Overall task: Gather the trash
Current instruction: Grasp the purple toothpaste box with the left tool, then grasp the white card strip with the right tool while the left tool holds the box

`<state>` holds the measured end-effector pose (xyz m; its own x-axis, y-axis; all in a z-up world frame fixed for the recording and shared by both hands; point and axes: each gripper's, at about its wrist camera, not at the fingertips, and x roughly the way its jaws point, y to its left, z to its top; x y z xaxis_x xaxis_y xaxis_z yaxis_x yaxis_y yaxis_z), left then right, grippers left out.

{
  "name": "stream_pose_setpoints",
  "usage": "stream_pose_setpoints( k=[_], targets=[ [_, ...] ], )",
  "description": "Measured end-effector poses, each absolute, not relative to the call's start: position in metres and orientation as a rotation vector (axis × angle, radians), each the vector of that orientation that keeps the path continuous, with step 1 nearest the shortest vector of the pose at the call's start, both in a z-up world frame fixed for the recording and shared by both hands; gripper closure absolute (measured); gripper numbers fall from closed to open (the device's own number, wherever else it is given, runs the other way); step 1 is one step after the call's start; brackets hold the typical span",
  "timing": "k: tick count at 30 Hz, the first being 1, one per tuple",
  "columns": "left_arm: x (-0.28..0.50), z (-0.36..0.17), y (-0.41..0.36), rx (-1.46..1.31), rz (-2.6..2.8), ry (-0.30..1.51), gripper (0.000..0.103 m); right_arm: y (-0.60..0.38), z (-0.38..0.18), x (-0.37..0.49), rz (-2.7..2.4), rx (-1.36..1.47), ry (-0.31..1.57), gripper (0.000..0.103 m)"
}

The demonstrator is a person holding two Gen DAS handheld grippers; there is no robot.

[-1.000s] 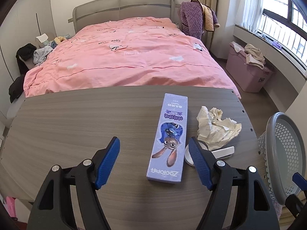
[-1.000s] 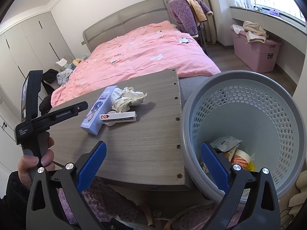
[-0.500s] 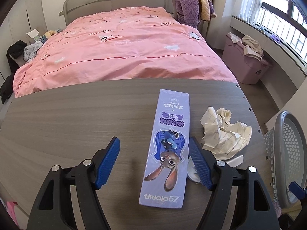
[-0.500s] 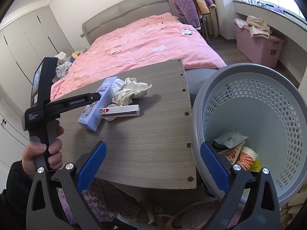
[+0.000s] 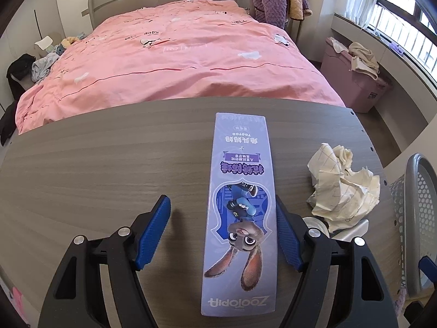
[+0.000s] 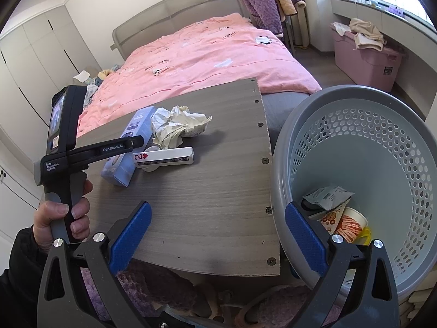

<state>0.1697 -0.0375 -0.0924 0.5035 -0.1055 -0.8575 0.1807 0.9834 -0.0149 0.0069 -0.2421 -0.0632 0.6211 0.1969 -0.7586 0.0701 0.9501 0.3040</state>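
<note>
Basket [image 6: 275, 169] holds some trash; left gripper [image 5: 222, 232], jaws open, straddles purple box [image 5: 240, 218]; crumpled paper [image 5: 344, 183] at 2 o'clock remains; right gripper [image 6: 217, 235] open, empty.

One long purple cardboard box [image 5: 240, 216], one crumpled cream paper wad [image 5: 344, 188] and one white playing-card pack [image 6: 164, 158] are counted. In one grey perforated plastic basket [image 6: 382, 147], perhaps three discarded items are seen.

Box [image 5: 240, 213]: long lilac carton, cartoon rabbit print, flat on table.
Paper [image 5: 342, 186]: crumpled cream wad, just right of box.
Card pack [image 6: 164, 157]: white, red "2" heart, lying beside paper.
Basket [image 6: 281, 147]: grey perforated, at table's right edge, holds wrappers.
</note>
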Motion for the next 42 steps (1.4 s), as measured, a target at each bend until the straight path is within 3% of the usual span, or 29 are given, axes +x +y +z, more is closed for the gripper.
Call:
stream_pose_setpoints(
  k=[20, 21, 25, 42],
  targets=[
    [0.181, -0.099, -0.034, 0.085, -0.175, 1.034, 0.032, -0.242, -0.06, 0.009, 0.082, 0.322, 0.894, 0.007],
    [0.181, -0.099, -0.035, 0.084, -0.179, 1.032, 0.034, -0.243, -0.061, 0.008, 0.081, 0.322, 0.894, 0.007],
    [0.18, -0.096, -0.034, 0.093, -0.189, 1.017, 0.06, -0.243, -0.06, 0.008, 0.081, 0.321, 0.894, 0.007],
    [0.132, -0.076, 0.006, 0.037, -0.143, 0.951, 0.06, -0.207, -0.062, 0.043, 0.158, 0.283, 0.903, 0.007]
  ],
)
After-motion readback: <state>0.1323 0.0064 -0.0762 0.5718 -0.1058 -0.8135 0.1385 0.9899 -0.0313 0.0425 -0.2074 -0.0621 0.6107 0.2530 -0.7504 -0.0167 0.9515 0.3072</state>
